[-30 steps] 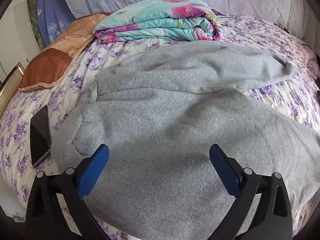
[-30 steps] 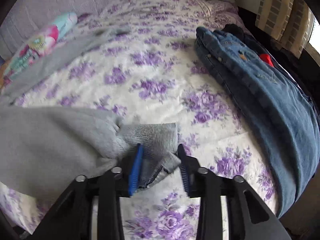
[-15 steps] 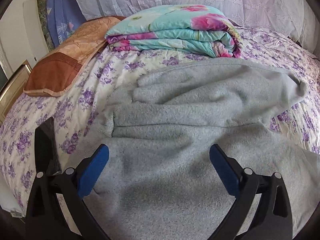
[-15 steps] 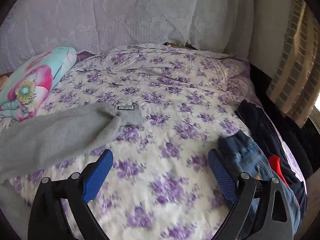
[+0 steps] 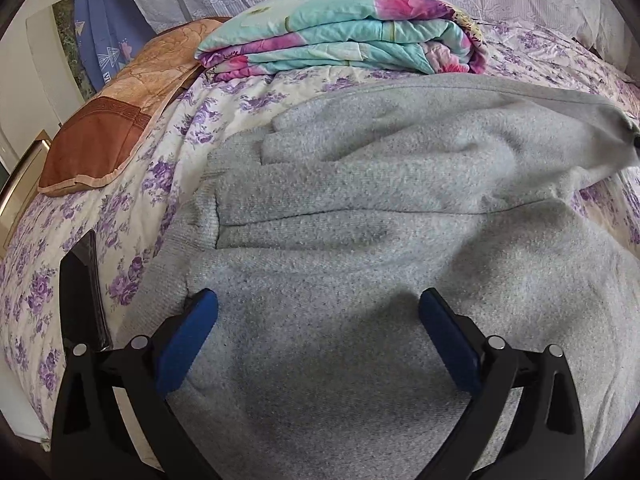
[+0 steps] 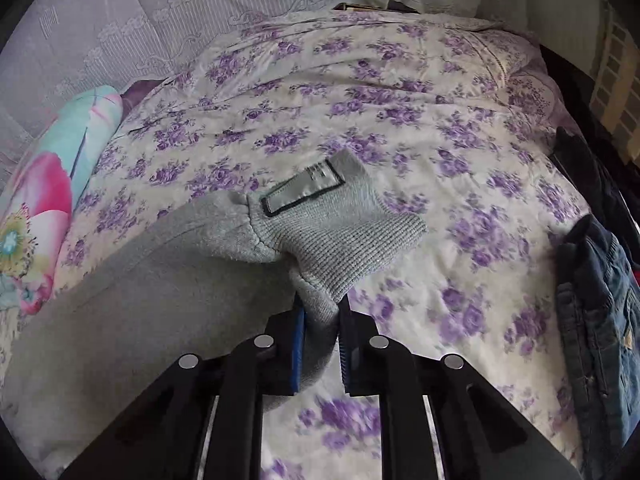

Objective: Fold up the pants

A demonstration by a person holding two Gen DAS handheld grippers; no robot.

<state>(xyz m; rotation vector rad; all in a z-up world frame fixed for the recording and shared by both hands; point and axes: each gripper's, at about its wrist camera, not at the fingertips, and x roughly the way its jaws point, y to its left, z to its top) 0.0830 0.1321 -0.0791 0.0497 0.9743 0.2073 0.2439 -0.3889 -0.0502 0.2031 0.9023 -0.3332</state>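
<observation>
Grey fleece pants [image 5: 360,240] lie spread on the floral bed, one leg over the other. My left gripper [image 5: 318,336] is open and empty just above the pants near the waist end. In the right wrist view my right gripper [image 6: 320,340] is shut on the ribbed ankle cuff [image 6: 348,236] of a grey leg [image 6: 140,300]. The cuff is lifted off the sheet and a sewn label [image 6: 302,192] shows on it.
A folded turquoise and pink quilt [image 5: 344,32] lies behind the pants. An orange-brown pillow [image 5: 108,132] sits at the left. A black phone [image 5: 82,292] lies at the bed's left edge. Blue jeans [image 6: 600,312] are piled at the right edge.
My right gripper was open over the bed half a second ago; now it is shut on the leg cuff. The left gripper has moved in closer over the pants and stays open.
</observation>
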